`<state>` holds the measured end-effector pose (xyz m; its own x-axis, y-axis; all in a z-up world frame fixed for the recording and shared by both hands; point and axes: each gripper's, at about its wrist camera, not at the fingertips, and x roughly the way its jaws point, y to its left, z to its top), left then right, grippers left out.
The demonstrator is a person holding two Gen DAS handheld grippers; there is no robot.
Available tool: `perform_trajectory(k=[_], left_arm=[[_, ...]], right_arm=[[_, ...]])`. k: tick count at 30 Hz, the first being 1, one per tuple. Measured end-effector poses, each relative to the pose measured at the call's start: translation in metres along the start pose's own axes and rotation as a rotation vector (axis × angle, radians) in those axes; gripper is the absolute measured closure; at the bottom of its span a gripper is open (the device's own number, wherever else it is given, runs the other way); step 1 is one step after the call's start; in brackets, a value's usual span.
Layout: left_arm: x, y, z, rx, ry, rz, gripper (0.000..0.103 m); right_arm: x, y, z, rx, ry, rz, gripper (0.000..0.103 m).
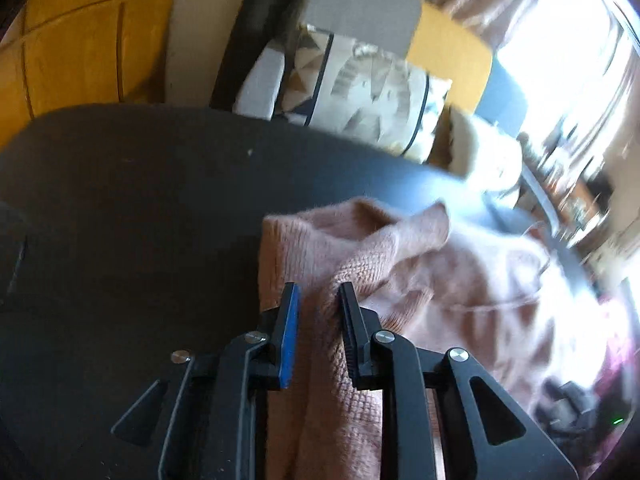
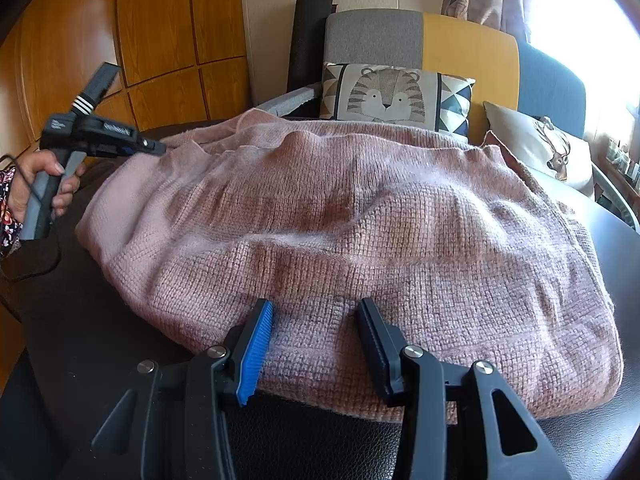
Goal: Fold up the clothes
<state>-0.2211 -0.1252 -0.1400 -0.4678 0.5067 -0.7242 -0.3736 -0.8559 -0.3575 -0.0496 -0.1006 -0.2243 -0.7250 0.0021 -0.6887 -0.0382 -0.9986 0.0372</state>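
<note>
Gripping pink sweater (image 1: 360, 248) fold: left claw (image 1: 318, 300) | right claw (image 2: 316, 312) released over near hem | table (image 1: 140, 184) bare leftward

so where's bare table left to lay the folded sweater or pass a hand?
Free: the dark table left of the pink sweater, out to the rim; also a strip at the near edge under the right gripper. Crowded: the sweater covers the middle and far side up to the tiger cushion; the left gripper is on its left fold.
</note>
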Motion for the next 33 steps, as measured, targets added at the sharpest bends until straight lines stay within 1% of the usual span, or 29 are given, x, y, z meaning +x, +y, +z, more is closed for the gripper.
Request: perform_trajectory(k=[3,5,8,9,13,14,16,18,20,22,23,24,25,29,31,33], left_arm=[[-0.023,0.019,-0.004,-0.035,-0.052,-0.053,0.080],[-0.023,0.027,-0.005,-0.018,-0.047,-0.066,0.080],[-0.035,0.036,-0.030,0.050,-0.017,-0.090,0.080],[-0.040,0.043,-0.042,0.100,-0.002,-0.087,0.080],[-0.051,0.046,-0.073,0.278,0.033,-0.052,0.080],[-0.051,0.042,-0.078,0.319,0.043,-0.034,0.080],[-0.053,0.033,-0.095,0.415,0.043,0.028,0.080],[-0.053,0.026,-0.103,0.467,0.003,0.069,0.080],[-0.050,0.024,-0.108,0.479,-0.007,0.108,0.080],[-0.050,0.025,-0.107,0.457,-0.014,0.124,0.080],[-0.051,0.027,-0.106,0.432,-0.016,0.120,0.083],[-0.053,0.032,-0.105,0.394,-0.027,0.124,0.091],[-0.056,0.037,-0.105,0.362,-0.032,0.123,0.096],[-0.067,0.057,-0.105,0.237,-0.052,0.108,0.099],[-0.074,0.066,-0.106,0.179,-0.064,0.087,0.103],[-0.080,0.077,-0.108,0.138,-0.082,0.093,0.103]], right_arm=[[0.000,0.001,0.000,0.000,0.000,-0.001,0.059],[0.000,0.001,0.000,0.000,0.000,-0.002,0.059],[0.000,0.001,0.000,0.000,0.000,-0.002,0.059],[0.000,0.001,0.000,0.000,0.000,-0.001,0.059],[0.000,0.002,0.000,-0.001,0.000,-0.003,0.059],[0.000,0.002,0.000,-0.001,0.000,-0.003,0.059],[0.000,0.002,0.000,-0.002,0.000,-0.004,0.059],[0.000,0.002,0.000,-0.003,0.000,-0.005,0.059],[0.000,0.003,0.000,-0.004,0.000,-0.007,0.059],[0.000,0.004,0.000,-0.007,0.000,-0.010,0.059],[0.001,0.004,0.001,-0.008,0.001,-0.011,0.059],[0.001,0.004,0.001,-0.009,0.001,-0.012,0.059],[0.001,0.004,0.001,-0.010,0.001,-0.014,0.059],[0.001,0.004,0.001,-0.011,0.001,-0.013,0.059],[0.001,0.005,0.001,-0.010,0.001,-0.014,0.059],[0.001,0.005,0.001,-0.010,0.002,-0.014,0.059]])
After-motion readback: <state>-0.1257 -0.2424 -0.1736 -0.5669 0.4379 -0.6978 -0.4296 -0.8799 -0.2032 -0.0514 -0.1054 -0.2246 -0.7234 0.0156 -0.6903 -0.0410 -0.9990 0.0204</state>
